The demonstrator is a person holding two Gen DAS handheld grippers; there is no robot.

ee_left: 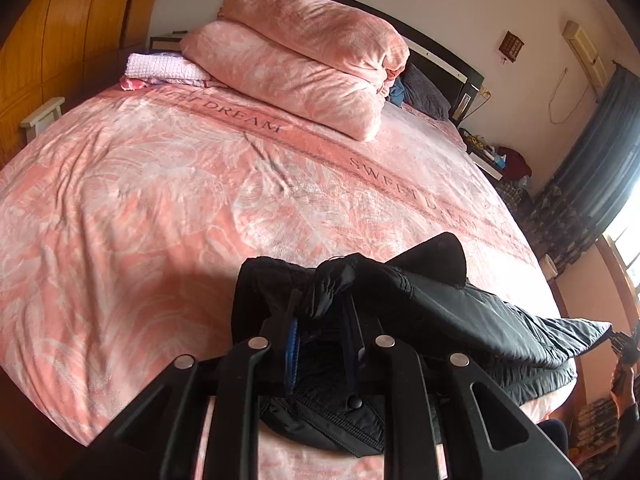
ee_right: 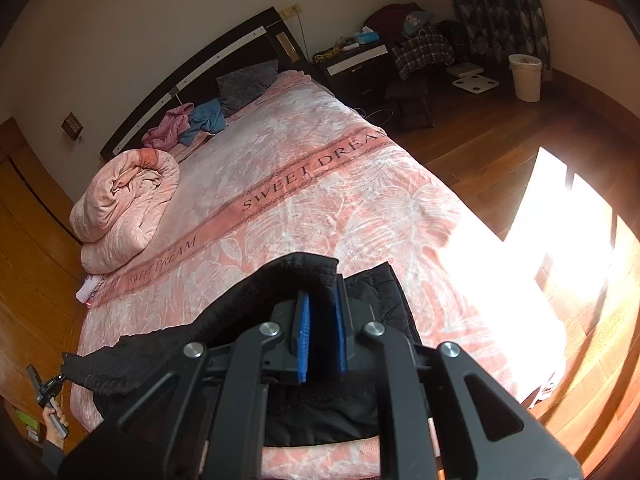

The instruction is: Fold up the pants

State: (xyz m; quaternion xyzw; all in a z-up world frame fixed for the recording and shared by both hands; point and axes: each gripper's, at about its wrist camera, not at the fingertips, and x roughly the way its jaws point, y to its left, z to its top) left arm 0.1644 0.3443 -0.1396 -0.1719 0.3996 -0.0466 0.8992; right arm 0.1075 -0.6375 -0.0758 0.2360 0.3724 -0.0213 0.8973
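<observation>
Nearest the left wrist camera, the left gripper has its jaws drawn almost together on a bunched knot of the black pants. The fabric wraps over and around the fingertips, so one blue pad shows only partly below the bunch. From that pinch the pants stretch off to the right across the near edge of the bed, with more dark cloth, a zip and a snap, sagging under the linkage.

In the right wrist view, the right gripper has its two blue pads close together with only a narrow dark gap between them. A hemmed edge of the pants drapes over the fingertips; cloth seems to be nipped at the tips, though the fold hides the actual contact. The pants run from there down to the left, where the other gripper, held in a hand, grips their far end. More black fabric lies on the pink bedspread beneath and to the right of the fingers.

A folded pink quilt rests near the headboard, well apart from the pants.
</observation>
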